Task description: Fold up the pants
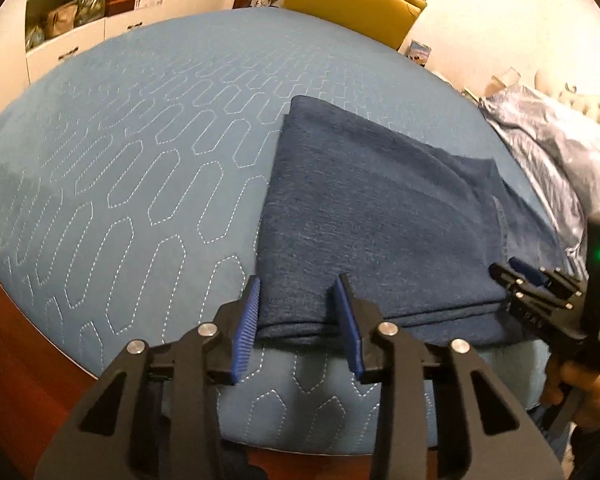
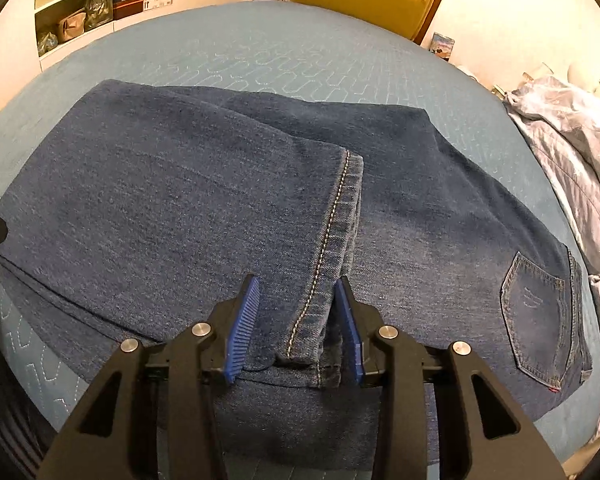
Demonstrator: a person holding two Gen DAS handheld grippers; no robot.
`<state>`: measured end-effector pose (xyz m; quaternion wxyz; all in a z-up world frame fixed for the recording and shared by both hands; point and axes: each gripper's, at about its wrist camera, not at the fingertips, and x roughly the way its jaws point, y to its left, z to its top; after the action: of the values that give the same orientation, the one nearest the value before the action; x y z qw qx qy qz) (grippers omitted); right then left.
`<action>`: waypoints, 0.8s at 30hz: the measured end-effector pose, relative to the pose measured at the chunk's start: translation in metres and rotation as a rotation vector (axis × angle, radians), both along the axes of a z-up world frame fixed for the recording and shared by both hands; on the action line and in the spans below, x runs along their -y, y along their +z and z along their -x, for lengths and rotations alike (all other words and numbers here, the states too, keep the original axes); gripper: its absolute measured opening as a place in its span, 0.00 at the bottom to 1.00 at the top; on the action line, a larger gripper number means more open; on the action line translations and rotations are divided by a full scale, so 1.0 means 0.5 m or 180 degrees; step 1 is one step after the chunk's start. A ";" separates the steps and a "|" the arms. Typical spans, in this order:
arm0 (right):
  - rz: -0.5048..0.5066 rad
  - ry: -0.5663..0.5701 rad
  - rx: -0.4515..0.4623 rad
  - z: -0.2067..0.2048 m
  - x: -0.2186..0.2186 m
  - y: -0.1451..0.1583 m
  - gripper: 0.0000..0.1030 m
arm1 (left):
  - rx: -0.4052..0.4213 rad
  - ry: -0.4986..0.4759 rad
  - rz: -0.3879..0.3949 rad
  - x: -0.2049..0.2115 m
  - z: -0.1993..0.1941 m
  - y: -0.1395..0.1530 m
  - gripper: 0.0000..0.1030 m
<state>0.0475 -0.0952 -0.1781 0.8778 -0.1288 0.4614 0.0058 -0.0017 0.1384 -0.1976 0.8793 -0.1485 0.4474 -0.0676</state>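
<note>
Blue-padded left gripper (image 1: 298, 320), lower centre of the left wrist view: jaws at narrow-to-middle width, astride the near corner of the folded pants (image 1: 380, 208). Cloth between the pads, no clamping seen.

Right gripper (image 2: 296, 320), lower centre of the right wrist view: same moderate width, astride the stitched leg hem (image 2: 334, 236). Small gaps visible beside the hem; not yet gripped.

Location of pants: flat on the quilted blue bedspread (image 1: 140, 160), legs doubled back over the seat, back pocket (image 2: 536, 312) at lower right, crumpled bedding (image 2: 572, 152) beyond at the right edge.

Handling, as judged:
- Denim: soft but dense, moderately heavy, coarse and non-slip, not fragile.
- Stacked layers likely to sag and slide apart if lifted by one ply only.
- Hem and fold line: thickest, stiffest zones, hence best purchase.

Recommended hold:
- Close fully on all layers at the near edge, one pair of tongs per corner.
- Lift both ends level; carry toward the upper part of the frame for the next fold.
- Avoid pinching the bedspread beneath.
</note>
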 end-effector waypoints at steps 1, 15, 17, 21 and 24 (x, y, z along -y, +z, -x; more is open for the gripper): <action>0.0000 0.0002 0.0003 0.002 -0.001 -0.001 0.34 | -0.0008 0.0030 0.0092 -0.007 0.001 0.001 0.32; 0.0070 0.0008 0.0007 0.008 -0.015 -0.003 0.39 | 0.0008 0.0065 0.0633 -0.050 0.010 0.011 0.16; 0.0070 0.0000 -0.0003 0.008 -0.016 -0.004 0.41 | 0.0049 0.0045 0.0662 -0.049 0.014 0.022 0.15; 0.0105 -0.0007 -0.0024 0.007 -0.021 -0.002 0.42 | 0.0143 -0.0003 0.0632 -0.045 0.018 0.044 0.14; 0.0126 -0.0019 -0.0039 0.006 -0.024 0.000 0.44 | 0.0169 -0.0012 0.0683 -0.048 0.021 0.050 0.14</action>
<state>0.0445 -0.0830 -0.1780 0.8722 -0.1448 0.4672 -0.0051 -0.0121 0.1626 -0.1727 0.8698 -0.2390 0.4144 -0.1207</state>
